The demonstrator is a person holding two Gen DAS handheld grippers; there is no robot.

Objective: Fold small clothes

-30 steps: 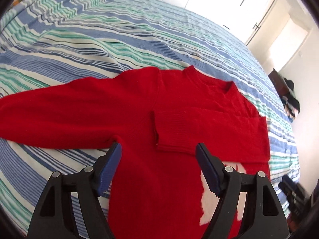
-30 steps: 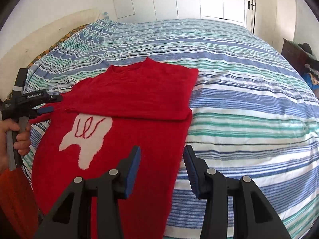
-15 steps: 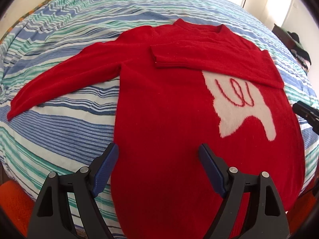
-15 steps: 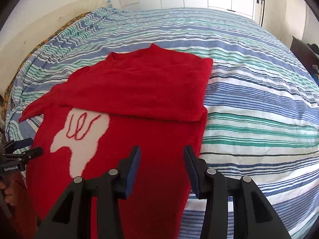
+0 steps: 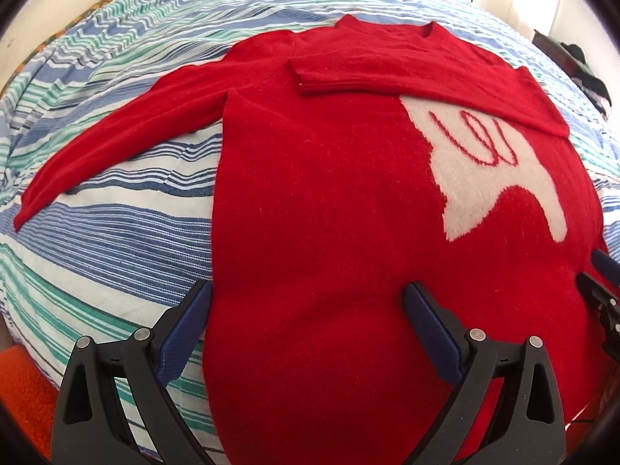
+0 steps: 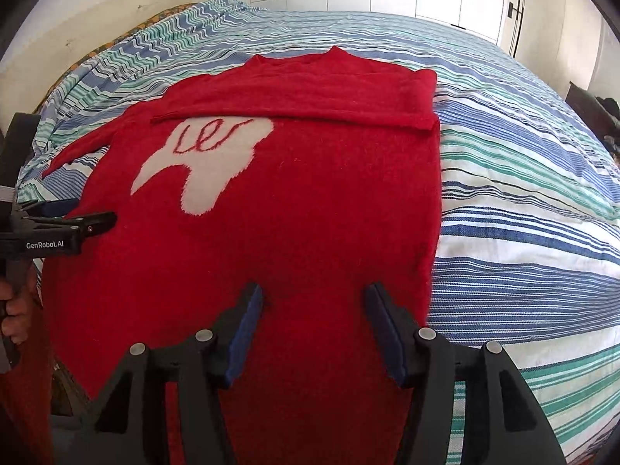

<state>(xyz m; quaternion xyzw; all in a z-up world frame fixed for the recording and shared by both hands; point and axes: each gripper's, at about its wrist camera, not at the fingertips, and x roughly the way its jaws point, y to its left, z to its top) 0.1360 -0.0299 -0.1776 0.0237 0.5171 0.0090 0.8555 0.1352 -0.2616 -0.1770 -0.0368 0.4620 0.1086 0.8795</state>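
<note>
Here, red sweater [image 5: 317, 201] flat, one sleeve seemingly folded across; both jaws opening, empty.

Bed [image 5: 116, 240], wide, covered edge to edge by a bedspread [image 6: 523, 201] of wavy blue, green and white stripes. The cover lies mostly smooth, with soft ripples.

Red sweater [image 5: 317, 201] spread flat on the bedspread, hem at the near edge of the bed, neckline toward the far side. White patch [image 5: 500, 178] with red looped lines on the chest, partly covered. One sleeve [image 5: 116, 135] stretched straight out over the stripes, its cuff near the bed's side. Other sleeve [image 6: 310, 97] folded across the chest, lying over the top of the white patch, its cuff resting on the sweater body.

Patterned orange fabric shows at the far corner of the bed; detail unclear.
</note>
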